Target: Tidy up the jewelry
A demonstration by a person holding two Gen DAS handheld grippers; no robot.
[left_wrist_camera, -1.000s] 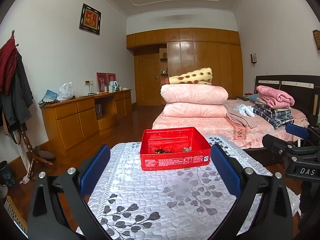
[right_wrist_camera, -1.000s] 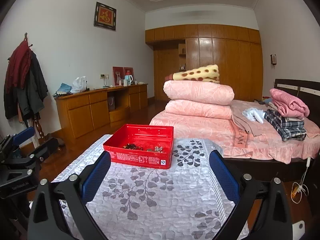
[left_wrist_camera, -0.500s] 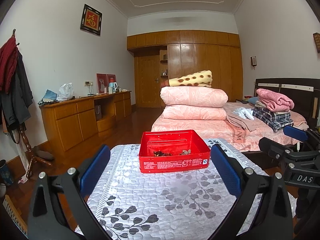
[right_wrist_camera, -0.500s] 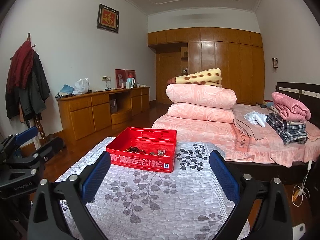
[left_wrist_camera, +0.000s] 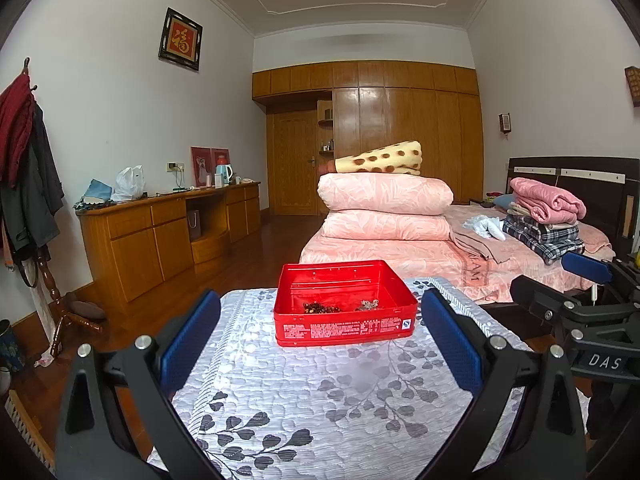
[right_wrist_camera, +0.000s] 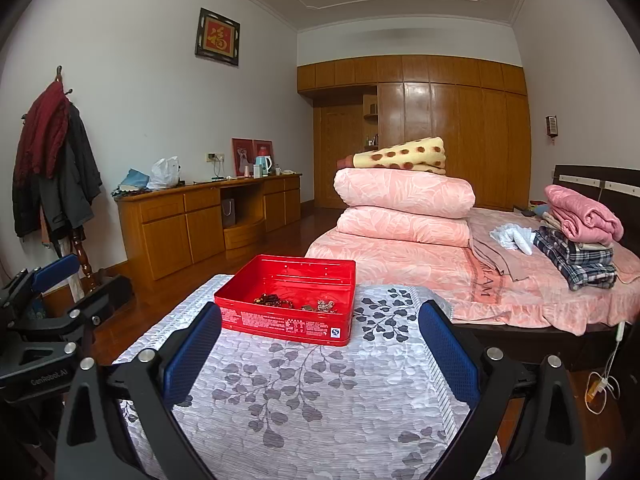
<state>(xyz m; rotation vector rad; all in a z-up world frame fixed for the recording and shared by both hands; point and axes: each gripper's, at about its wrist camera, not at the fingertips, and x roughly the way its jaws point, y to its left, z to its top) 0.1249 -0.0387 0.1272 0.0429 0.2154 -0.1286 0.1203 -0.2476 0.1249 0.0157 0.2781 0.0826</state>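
A red tin box [left_wrist_camera: 344, 322] [right_wrist_camera: 280, 322] stands at the far end of a table covered with a grey leaf-print cloth [left_wrist_camera: 320, 400] [right_wrist_camera: 320, 392]. Inside lie a dark bead string [left_wrist_camera: 319, 307] [right_wrist_camera: 272, 301] and a pale metal tangle of jewelry [left_wrist_camera: 369, 304] [right_wrist_camera: 326, 306]. My left gripper [left_wrist_camera: 320, 344] hovers open over the near part of the table, short of the box, with nothing between its blue pads. My right gripper [right_wrist_camera: 320, 350] is open too, also short of the box, and empty. Each gripper shows at the edge of the other's view.
A bed [left_wrist_camera: 440, 256] with stacked pink quilts and folded clothes lies behind and right of the table. A long wooden cabinet [left_wrist_camera: 168, 232] lines the left wall, beside a coat rack [left_wrist_camera: 28, 184]. A wooden wardrobe [left_wrist_camera: 400, 140] fills the far wall. A cable [right_wrist_camera: 604, 380] trails on the floor at right.
Both cameras have tilted slightly upward, so the box sits a little lower in each view. Both grippers stayed open and empty.
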